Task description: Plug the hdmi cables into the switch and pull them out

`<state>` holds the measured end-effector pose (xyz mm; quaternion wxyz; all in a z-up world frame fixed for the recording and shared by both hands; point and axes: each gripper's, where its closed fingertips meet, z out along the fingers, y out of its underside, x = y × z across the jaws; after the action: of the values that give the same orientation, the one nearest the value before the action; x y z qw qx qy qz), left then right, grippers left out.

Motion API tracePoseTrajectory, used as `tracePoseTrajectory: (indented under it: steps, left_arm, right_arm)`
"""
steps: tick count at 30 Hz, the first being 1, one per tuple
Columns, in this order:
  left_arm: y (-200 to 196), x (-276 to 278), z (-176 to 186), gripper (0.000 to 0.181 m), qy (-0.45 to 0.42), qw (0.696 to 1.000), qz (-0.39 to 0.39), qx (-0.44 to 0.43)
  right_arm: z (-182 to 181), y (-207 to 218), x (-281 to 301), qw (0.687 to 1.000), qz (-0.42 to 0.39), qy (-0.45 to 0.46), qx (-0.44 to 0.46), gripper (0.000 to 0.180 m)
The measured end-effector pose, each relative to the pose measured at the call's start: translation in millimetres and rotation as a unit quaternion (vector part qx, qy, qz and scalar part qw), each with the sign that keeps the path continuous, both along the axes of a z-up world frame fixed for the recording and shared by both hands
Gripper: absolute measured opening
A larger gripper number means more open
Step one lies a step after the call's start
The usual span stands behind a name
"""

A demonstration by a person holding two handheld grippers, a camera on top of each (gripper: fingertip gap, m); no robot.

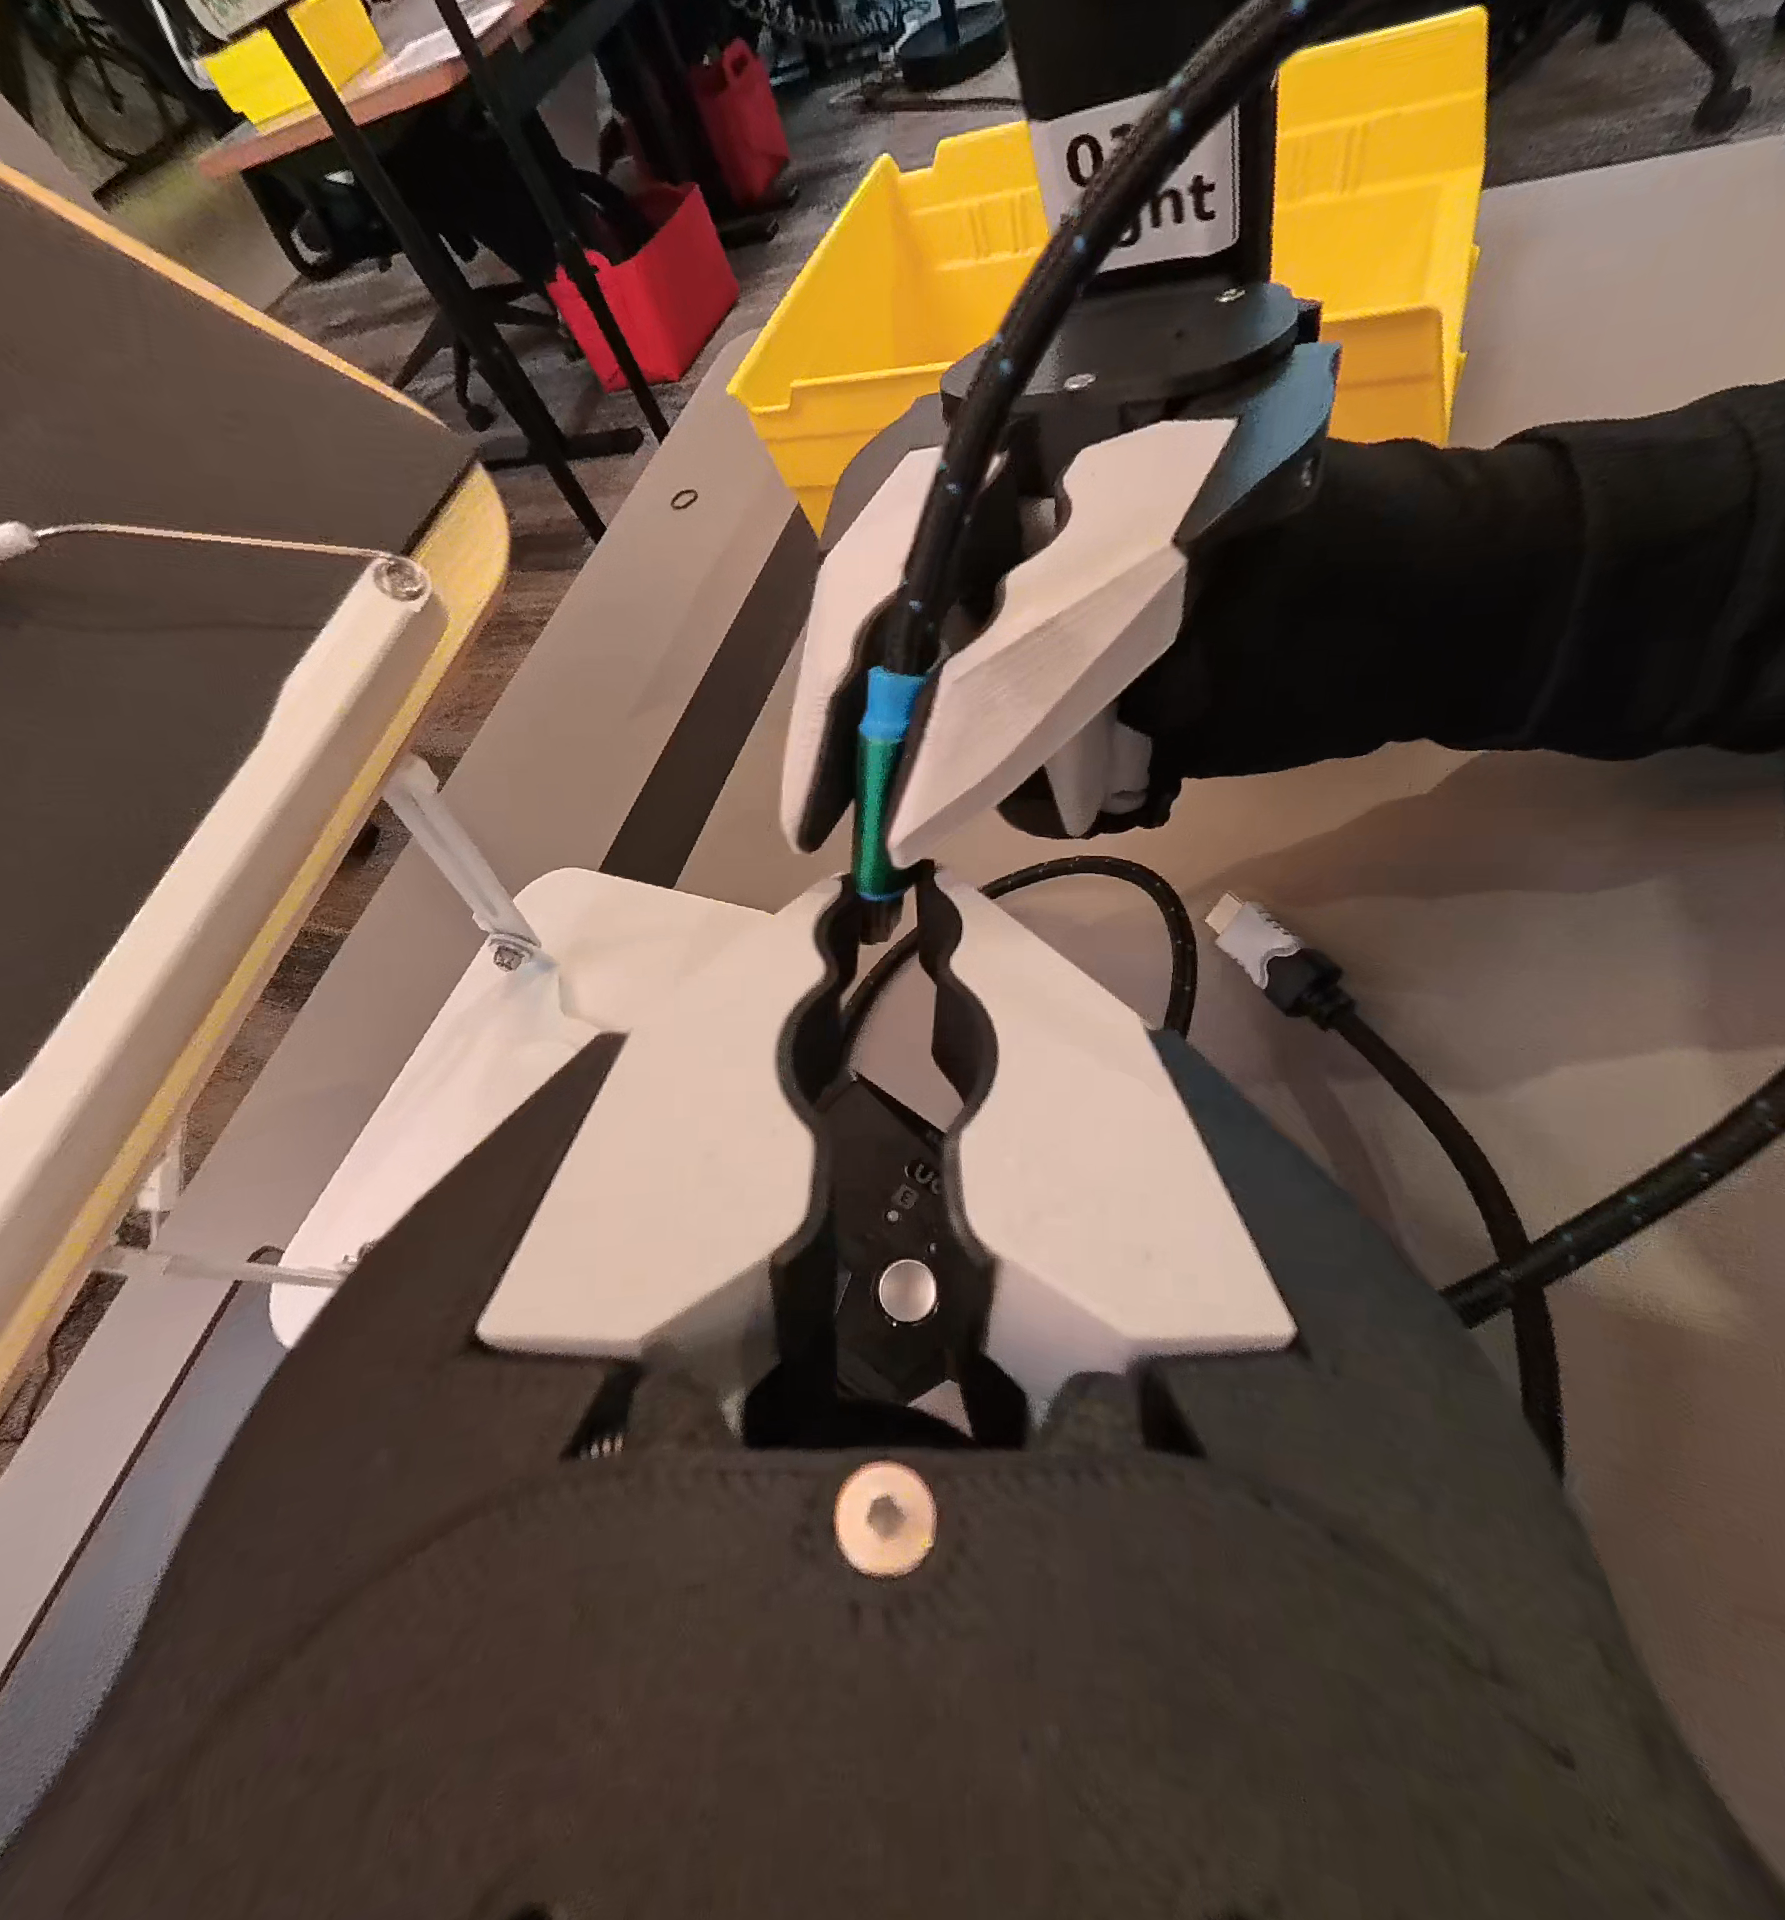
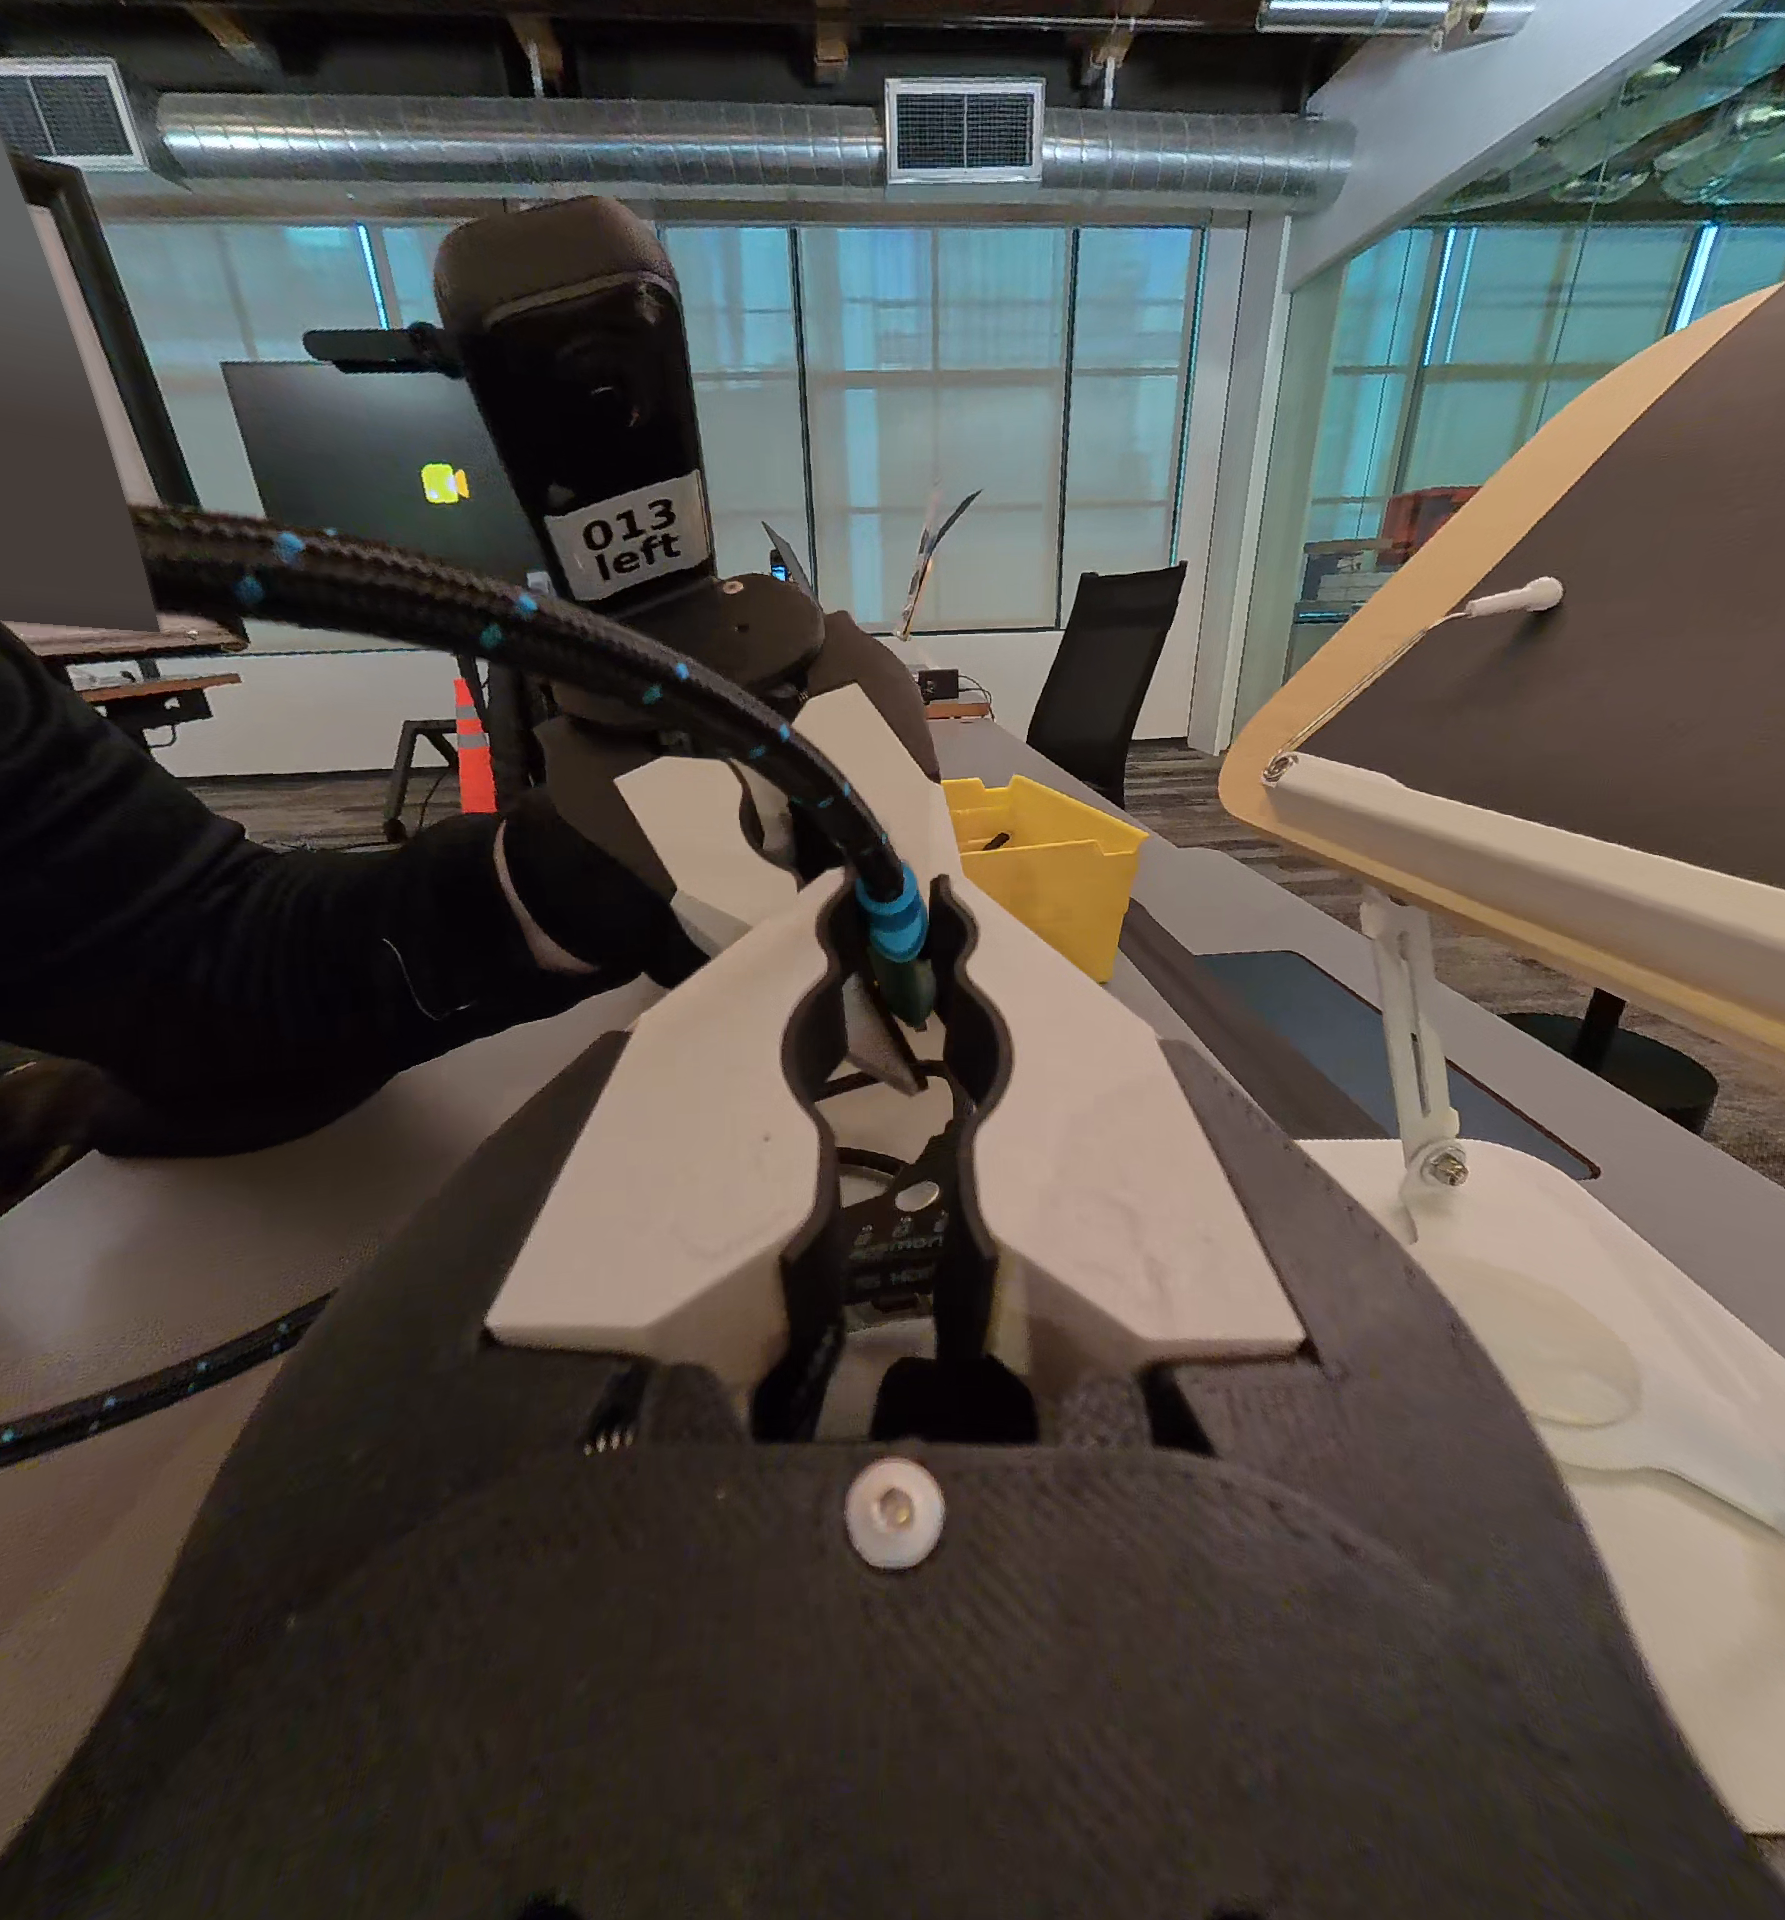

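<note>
Left gripper [image 1: 883, 925] is pinching the black switch [image 1: 893, 1226], which I see flat between its white fingers, low over the grey surface [image 1: 1594, 1039]. Right gripper [image 1: 860, 831] clamps the green-and-blue plug [image 1: 880, 795] of a braided HDMI cable [image 1: 1054, 270], its tip right at the switch's far end; whether it is seated I cannot tell. A second cable's white plug [image 1: 1249, 935] lies loose nearby.

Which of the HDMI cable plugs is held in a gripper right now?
The green-and-blue metal plug, pinched by the right gripper; the white-and-black plug lies free on the table.
</note>
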<state>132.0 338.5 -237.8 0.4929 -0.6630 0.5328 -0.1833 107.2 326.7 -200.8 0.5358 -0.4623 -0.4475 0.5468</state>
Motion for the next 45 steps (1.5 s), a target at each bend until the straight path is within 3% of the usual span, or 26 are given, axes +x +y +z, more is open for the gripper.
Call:
tracePoseTrajectory:
  steps: [9, 14, 18, 22, 27, 31, 35, 41, 45]
  left_arm:
    - [15.7, -15.2, 1.4, 0.007, 0.049, 0.995, 0.052, 0.064]
    - [28.1, -33.6, 10.2, 0.007, 0.070, 0.988, 0.091, 0.108]
    - [40.2, -54.5, 14.3, 0.007, 0.118, 0.972, 0.133, 0.154]
    - [48.7, -63.8, 4.9, 0.007, 0.193, 0.948, 0.158, 0.197]
    - [48.8, -56.7, 0.3, 0.006, 0.246, 0.925, 0.165, 0.238]
    - [46.7, -48.3, 2.7, 0.006, 0.250, 0.917, 0.167, 0.261]
    - [45.9, -45.8, 6.0, 0.007, 0.246, 0.915, 0.169, 0.272]
    - [41.2, -41.3, 8.6, 0.009, 0.197, 0.940, 0.148, 0.236]
    - [28.8, -38.5, 13.1, 0.028, 0.065, 0.990, 0.097, 0.085]
  right_arm:
    - [-2.2, 12.5, 9.2, 1.000, -0.012, -0.005, -0.026, 0.030]
    - [-11.5, 35.6, 32.8, 0.997, -0.063, -0.044, -0.032, 0.037]
    - [10.9, 55.5, 64.9, 0.992, -0.110, 0.021, -0.059, 0.033]
    - [41.1, 46.4, 74.7, 0.991, -0.115, 0.061, -0.034, 0.038]
    - [33.2, 28.2, 41.5, 0.994, -0.106, -0.022, 0.013, 0.044]
    - [0.1, 29.0, 12.5, 0.986, -0.121, -0.112, 0.033, 0.036]
    - [-14.3, 29.2, 3.8, 0.985, -0.113, -0.129, 0.018, 0.005]
    - [-11.8, 25.4, 6.0, 0.988, -0.099, -0.111, 0.031, 0.004]
    - [-6.0, 20.2, 9.5, 0.991, -0.087, -0.090, 0.054, 0.004]
